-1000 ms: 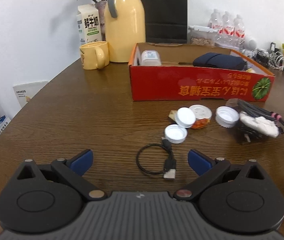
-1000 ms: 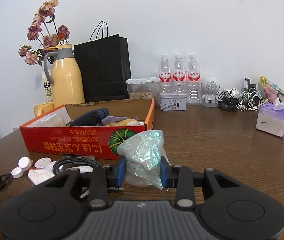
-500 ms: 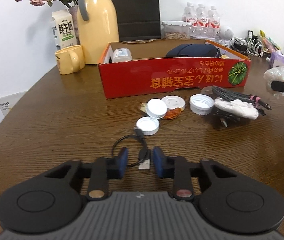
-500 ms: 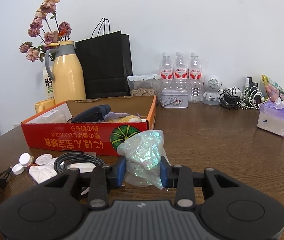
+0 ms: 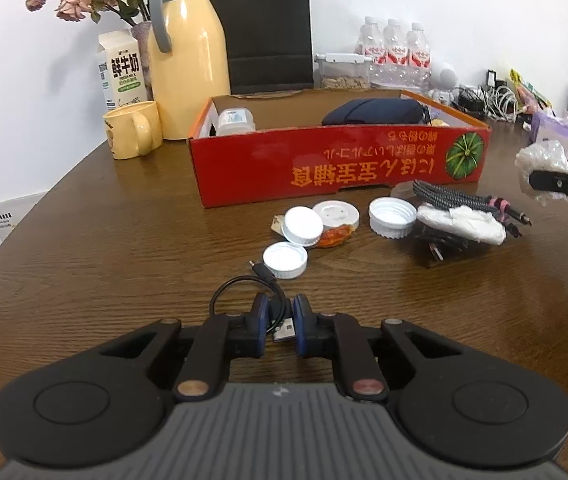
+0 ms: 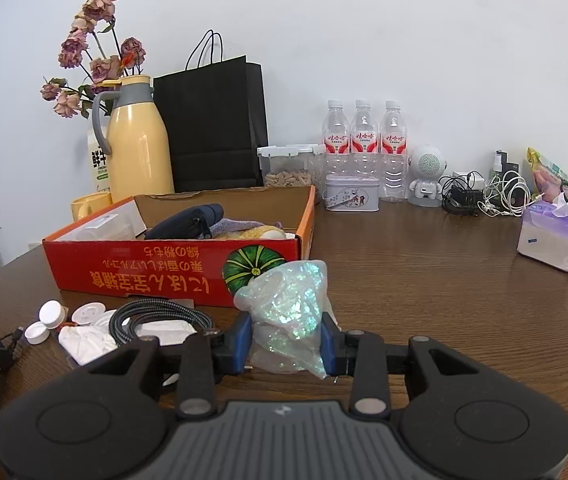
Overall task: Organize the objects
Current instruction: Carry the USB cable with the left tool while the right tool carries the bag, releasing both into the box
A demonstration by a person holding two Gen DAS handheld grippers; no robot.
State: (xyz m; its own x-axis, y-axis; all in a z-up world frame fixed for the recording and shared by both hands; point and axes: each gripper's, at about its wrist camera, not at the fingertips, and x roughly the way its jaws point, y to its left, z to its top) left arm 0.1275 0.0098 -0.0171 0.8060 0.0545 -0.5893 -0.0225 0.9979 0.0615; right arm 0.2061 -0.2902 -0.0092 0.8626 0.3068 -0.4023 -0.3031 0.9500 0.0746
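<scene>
The left gripper point(image 5: 279, 322) is closed on the short black cable point(image 5: 243, 292) lying just before it, and the right gripper point(image 6: 286, 340) pinches a crumpled plastic bag point(image 6: 288, 312), probably for the red box point(image 5: 324, 160) beyond both.

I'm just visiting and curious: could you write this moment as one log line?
left gripper: shut on cable | right gripper: shut on bag | box: open

Bright, even indoor light, soft shadows, sharp focus; fisheye bending and dark corners at edges.
</scene>
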